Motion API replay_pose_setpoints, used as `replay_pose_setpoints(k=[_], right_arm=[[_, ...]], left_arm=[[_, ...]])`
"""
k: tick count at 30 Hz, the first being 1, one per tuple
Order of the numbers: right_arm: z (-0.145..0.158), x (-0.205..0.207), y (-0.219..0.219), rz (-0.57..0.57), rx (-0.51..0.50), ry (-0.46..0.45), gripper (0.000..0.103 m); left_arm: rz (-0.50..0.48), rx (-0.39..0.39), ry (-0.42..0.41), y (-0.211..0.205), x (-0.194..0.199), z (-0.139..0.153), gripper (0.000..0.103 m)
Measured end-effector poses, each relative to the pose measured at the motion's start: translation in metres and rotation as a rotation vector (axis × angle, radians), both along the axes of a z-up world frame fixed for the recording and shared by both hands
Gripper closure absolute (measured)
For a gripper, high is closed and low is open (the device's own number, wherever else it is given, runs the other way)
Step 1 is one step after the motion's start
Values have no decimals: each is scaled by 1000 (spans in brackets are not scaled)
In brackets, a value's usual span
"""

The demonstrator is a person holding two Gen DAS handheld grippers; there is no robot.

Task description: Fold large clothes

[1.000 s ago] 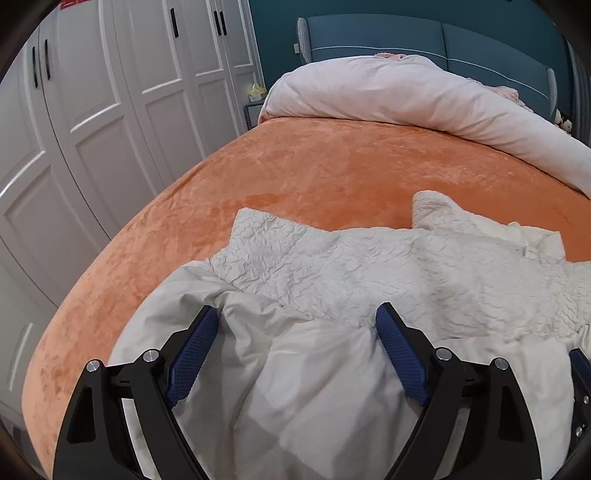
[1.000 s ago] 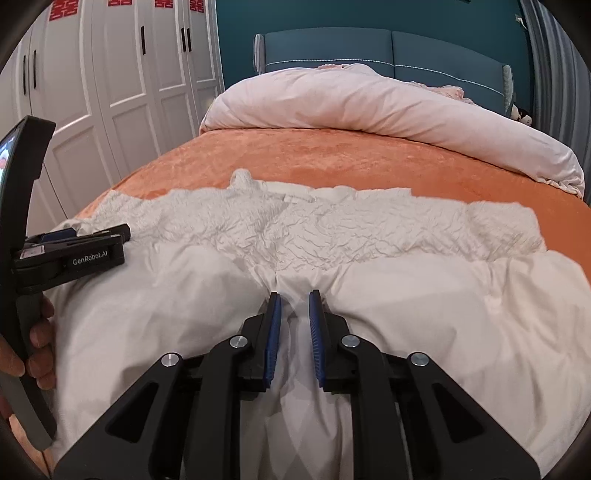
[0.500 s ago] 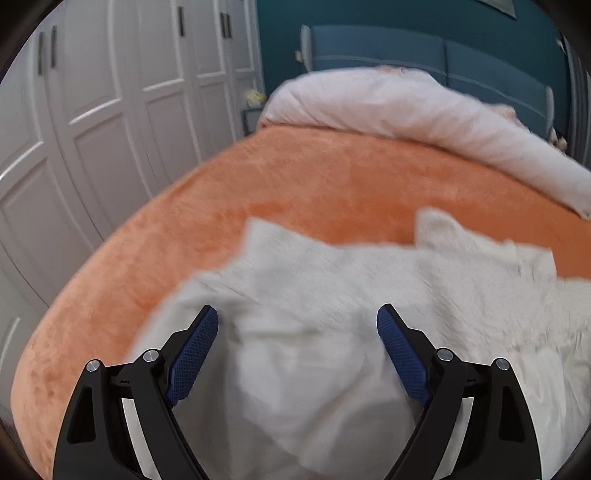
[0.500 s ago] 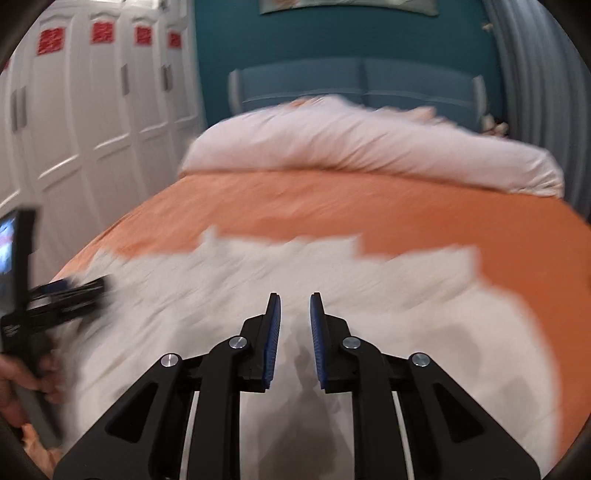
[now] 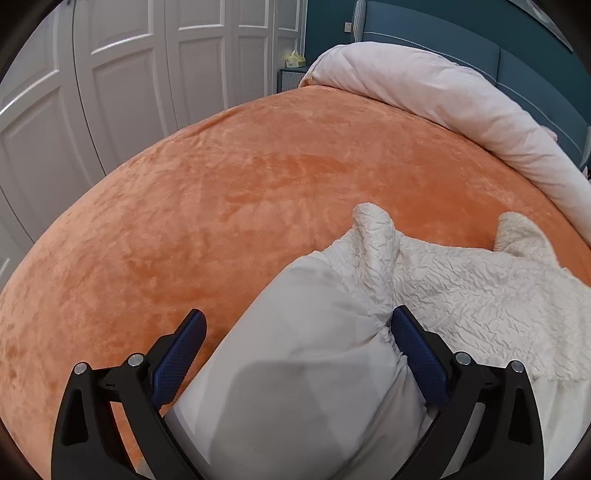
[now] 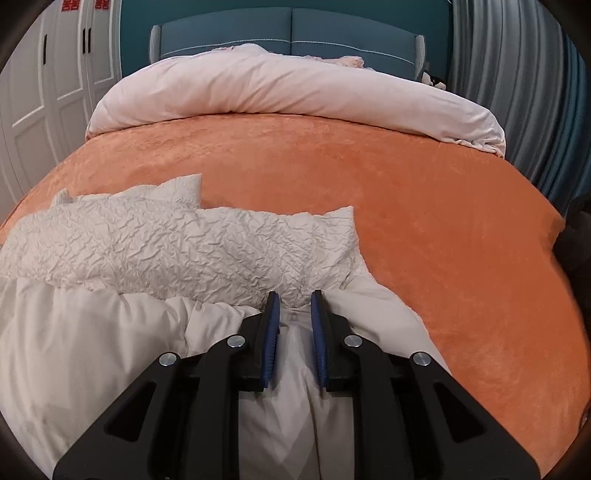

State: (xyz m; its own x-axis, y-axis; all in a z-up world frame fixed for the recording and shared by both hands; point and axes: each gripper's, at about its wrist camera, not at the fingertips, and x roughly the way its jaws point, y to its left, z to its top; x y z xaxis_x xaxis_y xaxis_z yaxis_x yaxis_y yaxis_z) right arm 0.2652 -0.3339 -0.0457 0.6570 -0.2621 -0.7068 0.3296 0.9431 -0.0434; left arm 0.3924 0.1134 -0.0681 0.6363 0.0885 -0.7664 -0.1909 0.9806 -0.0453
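Observation:
A large cream garment (image 6: 177,251) with a crinkled top part and a smooth lower part lies on the orange bedspread (image 6: 406,192). It also shows in the left wrist view (image 5: 461,288). My right gripper (image 6: 295,306) is shut on a pinched fold of the garment where the crinkled and smooth parts meet. My left gripper (image 5: 295,328) is wide open, with a bulging smooth fold of the garment (image 5: 306,369) between its fingers; the right finger touches the cloth and the left finger is apart from it.
A rolled pale pink duvet (image 6: 288,96) lies across the head of the bed, before a blue headboard (image 6: 291,33). White wardrobe doors (image 5: 110,81) stand to the left. Grey curtains (image 6: 517,92) hang to the right. The bed's left edge (image 5: 33,258) is near.
Both grippers have moved right across the bed, dragging the garment with them. The garment has bunched narrower, baring orange bedspread on the left. The left gripper has left the right wrist view.

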Motion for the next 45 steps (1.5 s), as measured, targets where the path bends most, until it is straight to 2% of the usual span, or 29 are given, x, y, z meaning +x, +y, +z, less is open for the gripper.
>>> replay_pose_setpoints(k=[4,6,9,11,14,17,18,21,26,28,29,30,31,35,39,42,45], right_arm=[[47,-55,16,43,57,-132,83],[67,-89,36,96,77,-176,77],[80,-123,75,198,127,-196,76],[81,-133,99,257,148,-198,76],[74,-132,145,348,135,-179,76],[56,-112,177,381,107,-124,76],[44,-101,184,381,101,-79,76],[13,-82,194,366,63,-13,76],[-9,-80,201,362,-4,-19,76],[-10,-77,199,365,18,-17,76],[-12,-76,198,367,27,-17,76],[-12,-76,196,370,36,-19,76],[-11,-76,195,371,39,-21,76],[-5,-84,189,370,74,-33,76],[19,-123,164,365,202,-85,76],[34,-169,141,364,209,-105,76],[42,-210,112,338,217,-104,76]], left_arm=[[-40,-33,-87,19,-57,43,8],[-72,-68,-123,35,-100,61,8],[-68,-106,-81,54,-138,58,8],[-50,-155,-43,66,-157,46,8],[8,-220,-21,78,-172,28,8],[96,-403,21,91,-171,5,8],[106,-435,30,92,-169,0,8],[105,-408,5,81,-160,-3,7],[84,-420,-5,69,-143,-7,9],[53,-489,-4,68,-140,-6,48],[33,-533,-2,67,-140,-3,60],[10,-566,-11,63,-139,5,80],[-13,-569,-30,58,-141,16,92],[-158,-520,-142,22,-158,80,99],[-326,-442,-239,-40,-178,146,101],[-438,-407,-268,-90,-192,172,101],[-564,-357,-277,-150,-207,182,102]])
